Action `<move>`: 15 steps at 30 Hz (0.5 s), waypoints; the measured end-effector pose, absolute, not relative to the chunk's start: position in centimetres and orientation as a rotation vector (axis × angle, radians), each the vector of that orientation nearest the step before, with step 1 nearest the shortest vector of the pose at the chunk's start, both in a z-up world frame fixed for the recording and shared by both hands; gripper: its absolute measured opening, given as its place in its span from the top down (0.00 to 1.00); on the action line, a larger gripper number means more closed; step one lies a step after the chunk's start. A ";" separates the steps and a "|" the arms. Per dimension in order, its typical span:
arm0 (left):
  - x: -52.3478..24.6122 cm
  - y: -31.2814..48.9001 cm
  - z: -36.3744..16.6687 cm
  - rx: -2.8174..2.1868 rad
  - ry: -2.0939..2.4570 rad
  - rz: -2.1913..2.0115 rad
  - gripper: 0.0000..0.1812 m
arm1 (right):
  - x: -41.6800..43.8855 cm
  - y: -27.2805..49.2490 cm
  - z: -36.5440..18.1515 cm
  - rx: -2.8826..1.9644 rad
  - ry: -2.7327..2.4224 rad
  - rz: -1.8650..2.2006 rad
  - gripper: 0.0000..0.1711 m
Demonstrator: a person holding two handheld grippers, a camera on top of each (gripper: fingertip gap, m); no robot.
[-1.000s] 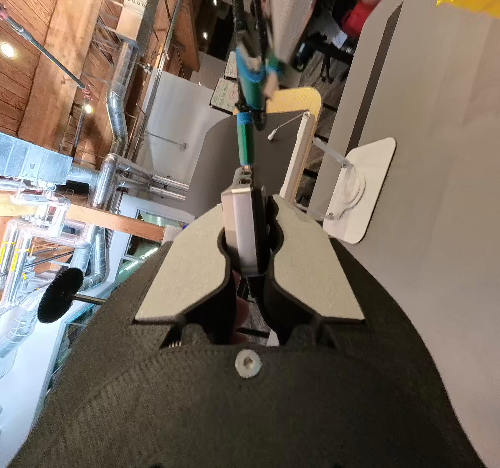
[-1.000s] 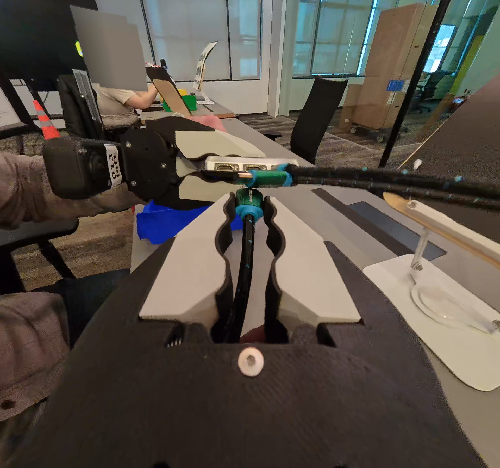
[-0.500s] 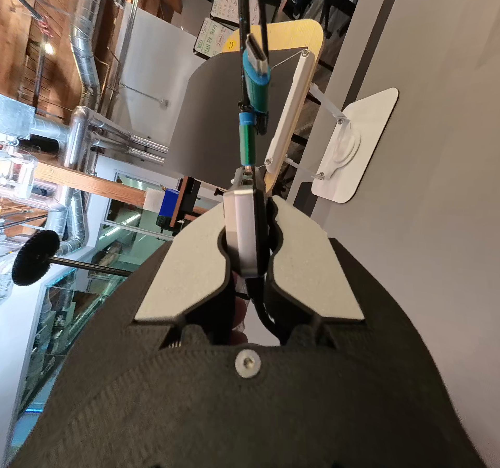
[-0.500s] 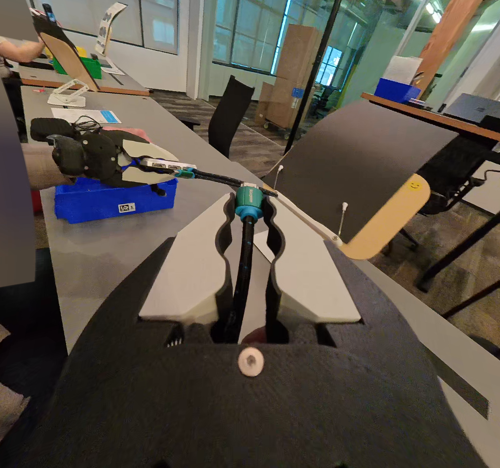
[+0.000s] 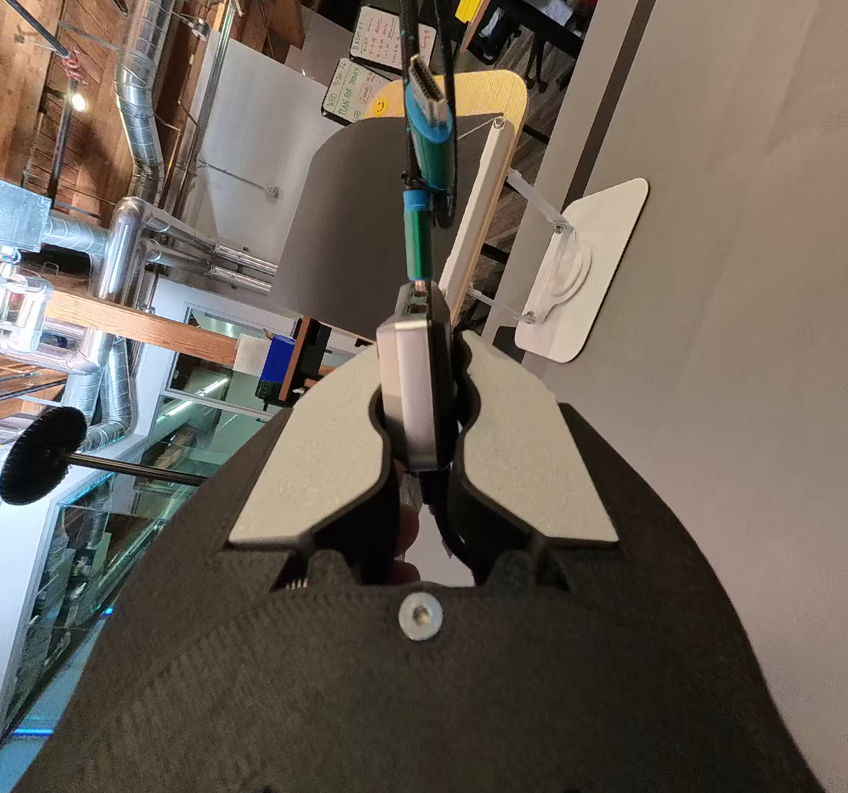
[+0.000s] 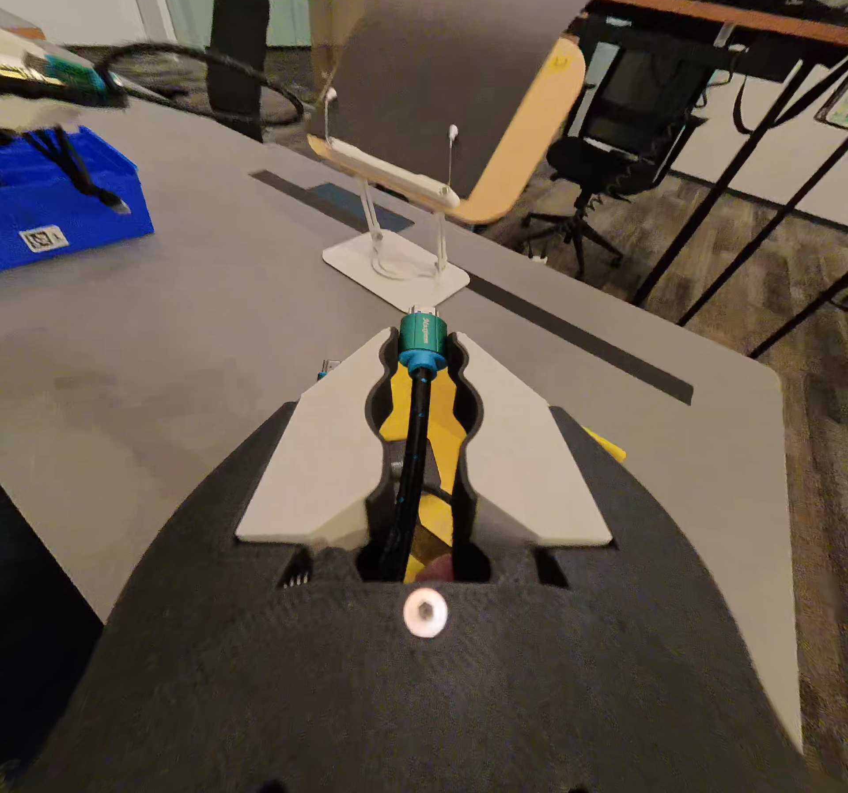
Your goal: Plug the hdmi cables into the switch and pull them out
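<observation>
Left gripper [image 5: 422,404]: clamped on the switch [image 5: 408,385], steadying it; one green plug [image 5: 418,243] seated at the switch's far end, another plug [image 5: 429,128] dangling beyond. Right gripper [image 6: 422,358]: pinching a free cable plug [image 6: 420,337] above the table [image 6: 183,312], well apart from the switch.

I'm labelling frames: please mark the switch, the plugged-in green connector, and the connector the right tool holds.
switch [image 5: 410,397]: left wrist view, silver side face.
plugged-in green connector [image 5: 418,245]: left wrist view, green barrel.
held connector [image 6: 421,336]: right wrist view, green shell.
</observation>
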State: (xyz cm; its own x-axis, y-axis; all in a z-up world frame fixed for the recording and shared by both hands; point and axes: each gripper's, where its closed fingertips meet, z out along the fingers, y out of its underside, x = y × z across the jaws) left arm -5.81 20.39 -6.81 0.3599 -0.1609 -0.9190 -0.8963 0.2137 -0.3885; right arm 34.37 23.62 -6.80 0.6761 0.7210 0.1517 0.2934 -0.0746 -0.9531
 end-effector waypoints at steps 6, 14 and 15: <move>-5.4 20.3 -6.9 -1.271 1.124 0.692 0.88 | 35.6 24.2 -13.5 -1.827 -0.985 0.203 0.89; -5.2 20.1 -7.1 -1.267 1.135 0.689 0.88 | 38.2 24.9 -18.1 -1.995 -1.257 -0.192 0.80; -5.2 20.0 -7.1 -1.266 1.135 0.689 0.88 | 38.4 25.0 -18.1 -2.003 -1.274 -0.206 0.81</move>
State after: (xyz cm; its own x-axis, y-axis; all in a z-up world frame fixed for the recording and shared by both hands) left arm -5.17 20.04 -7.08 0.3396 -0.1754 -0.9241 -0.9009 0.2216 -0.3732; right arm 38.44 25.00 -18.11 0.4936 0.7161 0.4936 0.8352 -0.2319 -0.4987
